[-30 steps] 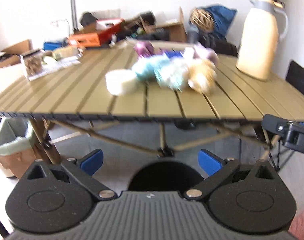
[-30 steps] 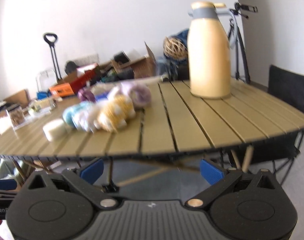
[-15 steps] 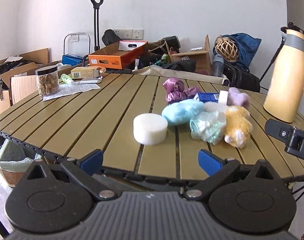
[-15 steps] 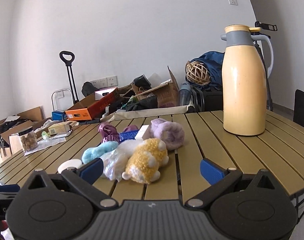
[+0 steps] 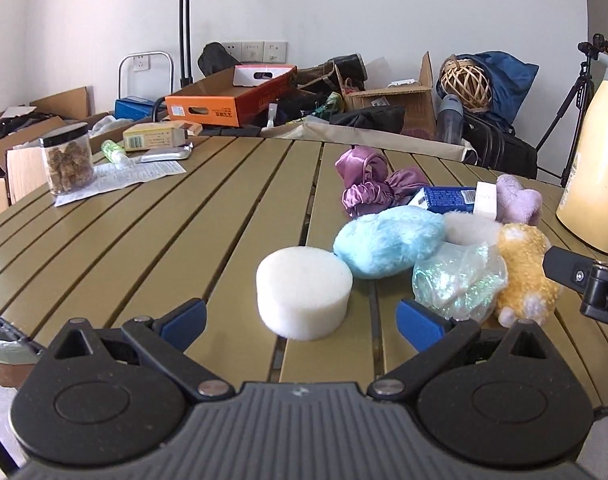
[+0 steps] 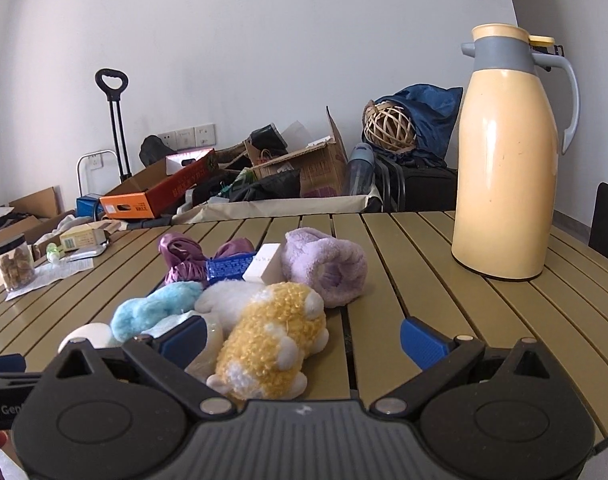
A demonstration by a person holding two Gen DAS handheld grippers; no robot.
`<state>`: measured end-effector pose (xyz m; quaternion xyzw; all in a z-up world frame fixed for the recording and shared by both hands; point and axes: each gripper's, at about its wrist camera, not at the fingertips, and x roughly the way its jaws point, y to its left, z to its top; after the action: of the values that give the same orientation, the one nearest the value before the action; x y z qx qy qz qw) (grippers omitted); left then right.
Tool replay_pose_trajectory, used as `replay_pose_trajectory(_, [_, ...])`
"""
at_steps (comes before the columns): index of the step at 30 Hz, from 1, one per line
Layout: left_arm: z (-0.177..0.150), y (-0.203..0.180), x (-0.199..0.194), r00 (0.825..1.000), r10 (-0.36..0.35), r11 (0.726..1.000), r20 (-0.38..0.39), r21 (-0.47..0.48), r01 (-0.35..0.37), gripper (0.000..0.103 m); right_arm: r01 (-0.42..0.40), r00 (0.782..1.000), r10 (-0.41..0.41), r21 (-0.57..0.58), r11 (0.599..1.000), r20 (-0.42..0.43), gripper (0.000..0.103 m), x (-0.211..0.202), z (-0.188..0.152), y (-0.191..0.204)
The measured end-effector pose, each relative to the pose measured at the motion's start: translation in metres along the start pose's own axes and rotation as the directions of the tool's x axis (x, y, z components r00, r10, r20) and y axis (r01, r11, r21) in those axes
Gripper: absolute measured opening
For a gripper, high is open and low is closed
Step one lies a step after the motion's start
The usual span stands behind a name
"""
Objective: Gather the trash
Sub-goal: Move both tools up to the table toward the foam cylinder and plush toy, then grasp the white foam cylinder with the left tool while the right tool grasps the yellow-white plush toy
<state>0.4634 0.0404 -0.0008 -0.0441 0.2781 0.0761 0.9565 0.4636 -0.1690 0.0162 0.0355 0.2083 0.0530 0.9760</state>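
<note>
Left wrist view: the left gripper (image 5: pixel 300 318) has its jaws wide apart, with a white foam puck (image 5: pixel 304 293) at frame centre between the blue fingertips (image 5: pixel 184 317) on the slatted table (image 5: pixel 144 232). A crinkled plastic wrapper (image 5: pixel 458 282) lies centre right.

Right wrist view: the right gripper (image 6: pixel 304 338) is also spread, with a yellow plush toy (image 6: pixel 276 342) low at centre and a cream thermos (image 6: pixel 506 168) upper right.

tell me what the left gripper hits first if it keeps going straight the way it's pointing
Most likely the white foam puck: it sits centred just ahead of the open left gripper, closer than the blue plush. Exact depth is hard to judge.
</note>
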Motion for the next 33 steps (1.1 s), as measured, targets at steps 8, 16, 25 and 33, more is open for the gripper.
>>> replay_pose_trajectory(8, [0.004,0.0,0.025,1.0,0.011,1.0,0.0,-0.013,-0.011,0.1,0.01,0.999,-0.009,0.038,0.999,-0.035,0.103,0.018,-0.008,-0.009])
replay_pose_trajectory(16, [0.003,-0.007,0.038,1.0,0.027,1.0,-0.006,-0.004,-0.027,0.072,0.0,1.0,0.003,0.077,0.997,-0.031,0.103,0.022,-0.01,-0.015])
replay_pose_trajectory(25, [0.003,-0.002,0.026,0.998,0.034,0.999,0.052,-0.002,-0.034,0.057,0.009,1.0,-0.007,0.075,0.997,-0.023,0.103,0.024,-0.01,-0.01])
replay_pose_trajectory(33, [0.003,0.002,0.016,0.995,0.043,0.999,0.085,0.015,-0.045,0.057,0.05,0.998,-0.048,0.049,0.998,-0.034,0.103,0.031,-0.011,0.004])
